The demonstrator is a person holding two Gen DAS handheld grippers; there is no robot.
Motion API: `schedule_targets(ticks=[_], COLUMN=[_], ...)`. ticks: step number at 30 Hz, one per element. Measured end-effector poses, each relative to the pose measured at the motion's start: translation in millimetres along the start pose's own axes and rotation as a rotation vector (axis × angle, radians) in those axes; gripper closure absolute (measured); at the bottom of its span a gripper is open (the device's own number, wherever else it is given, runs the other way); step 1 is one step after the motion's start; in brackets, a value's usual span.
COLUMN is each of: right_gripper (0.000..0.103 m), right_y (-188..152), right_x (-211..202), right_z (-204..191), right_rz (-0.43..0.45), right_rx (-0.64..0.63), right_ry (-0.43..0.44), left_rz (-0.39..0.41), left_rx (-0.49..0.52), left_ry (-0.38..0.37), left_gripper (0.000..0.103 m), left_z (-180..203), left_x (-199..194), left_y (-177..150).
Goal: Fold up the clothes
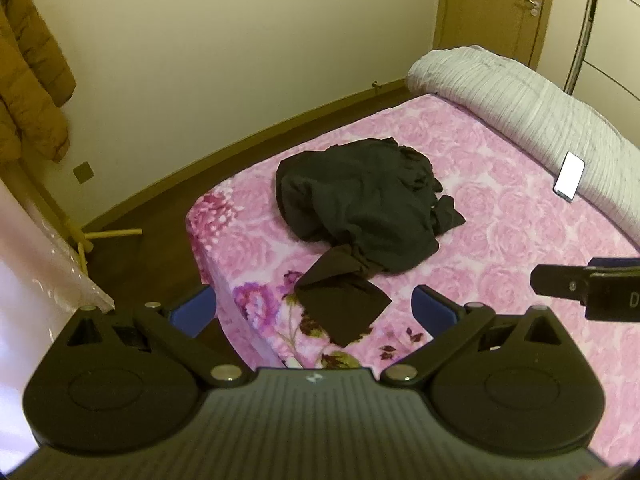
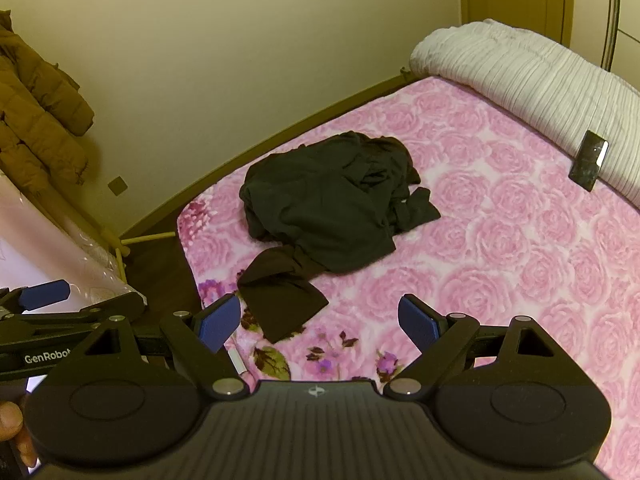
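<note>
I see the black garment (image 1: pixel 360 200) crumpled mid-bed (image 1: pixel 500 260), its long axis running roughly 7 to 1 o'clock, what looks like a sleeve (image 1: pixel 340 304) trailing toward me. Left gripper (image 1: pixel 314 306) and right gripper (image 2: pixel 320 320) hover with fingers apart, empty.

Matt black cloth garment (image 1: pixel 360 200); plush bedspread (image 1: pixel 500 248) (ribbed quilt (image 1: pixel 520 96)).

Both tongs (image 1: pixel 314 308) (image 2: pixel 320 318) spread wide, empty.

A black garment (image 1: pixel 360 204) lies crumpled in a heap on the pink bed, one sleeve trailing toward the near edge.
</note>
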State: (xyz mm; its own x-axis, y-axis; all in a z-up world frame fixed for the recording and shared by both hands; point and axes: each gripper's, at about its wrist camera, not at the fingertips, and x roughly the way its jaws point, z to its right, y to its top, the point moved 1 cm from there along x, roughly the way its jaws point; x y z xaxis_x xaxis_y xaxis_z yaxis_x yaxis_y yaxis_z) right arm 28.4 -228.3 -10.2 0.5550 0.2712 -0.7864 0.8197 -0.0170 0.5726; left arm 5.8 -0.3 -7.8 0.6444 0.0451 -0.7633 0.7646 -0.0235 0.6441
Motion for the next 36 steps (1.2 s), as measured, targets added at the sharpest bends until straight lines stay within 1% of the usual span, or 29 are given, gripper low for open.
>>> schedule_targets(ticks=[6, 8, 10, 12, 15, 36], right_gripper=[0.015, 0.015, 0.015, 0.015, 0.015, 0.015], right_y=[2, 0, -1, -1, -1, 3], right_x=[1, 2, 3, 4, 6, 8], right_z=[5, 5, 4, 5, 7, 21], right_rz=[-0.007, -0.007, -0.006, -0.007, -0.009, -0.014], right_rx=[0.003, 0.004, 0.004, 0.005, 0.006, 0.019], right_ry=[0.006, 0.005, 0.004, 0.004, 0.004, 0.007], left_rz=[0.013, 0.008, -0.008, -0.018, -0.018, -0.028], left_rx=[-0.014, -0.038, -0.038, -0.046, -0.044, -0.036], left_ry=[-0.004, -0.02, -0.022, -0.037, -0.041, -0.038], left_gripper=[0.0, 0.0, 0.0, 0.0, 0.0, 0.0], left_z=[6, 0, 5, -1, 1, 16], left_x=[-2, -5, 1, 5, 5, 7], left_y=[-4, -6, -5, -2, -1, 4])
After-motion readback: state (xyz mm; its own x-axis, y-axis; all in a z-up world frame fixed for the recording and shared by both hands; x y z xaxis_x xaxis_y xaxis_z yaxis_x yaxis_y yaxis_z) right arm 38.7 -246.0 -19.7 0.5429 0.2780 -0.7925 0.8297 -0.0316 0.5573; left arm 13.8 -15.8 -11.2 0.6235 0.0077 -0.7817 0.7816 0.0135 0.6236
